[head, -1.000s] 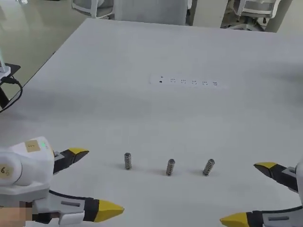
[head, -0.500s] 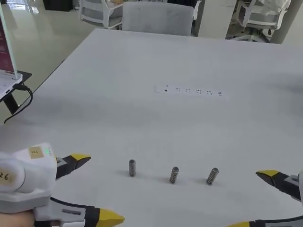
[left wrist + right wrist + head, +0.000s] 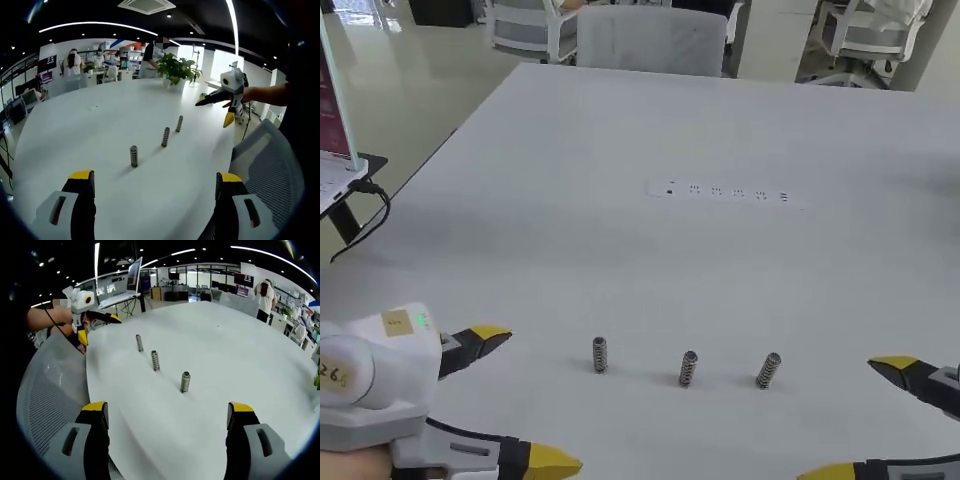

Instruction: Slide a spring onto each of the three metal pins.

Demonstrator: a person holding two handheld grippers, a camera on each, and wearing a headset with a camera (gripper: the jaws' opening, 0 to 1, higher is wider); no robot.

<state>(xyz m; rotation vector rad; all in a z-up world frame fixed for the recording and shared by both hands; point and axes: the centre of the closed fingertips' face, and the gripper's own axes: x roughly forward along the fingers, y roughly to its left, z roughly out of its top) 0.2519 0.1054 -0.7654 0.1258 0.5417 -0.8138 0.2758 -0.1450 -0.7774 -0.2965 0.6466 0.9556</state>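
Three metal pins stand in a row near the table's front edge, each with a spring around it: the left one [image 3: 600, 355], the middle one [image 3: 688, 368] and the right one [image 3: 768, 370]. They also line up in the left gripper view [image 3: 133, 156] and the right gripper view [image 3: 185, 382]. My left gripper [image 3: 520, 400] is open at the lower left, well apart from the pins, with nothing between its yellow tips. My right gripper [image 3: 865, 420] is open at the lower right, also holding nothing.
A white power strip [image 3: 725, 192] is set flush in the table [image 3: 620, 140] further back. Office chairs [image 3: 650, 38] stand beyond the far edge, and a grey mesh chair back [image 3: 45, 390] is close behind the near edge. A laptop edge [image 3: 335, 150] sits far left.
The picture has shifted down a little as the head camera moved. Both grippers sit slightly lower in view and stay open. The pins and springs have not moved.
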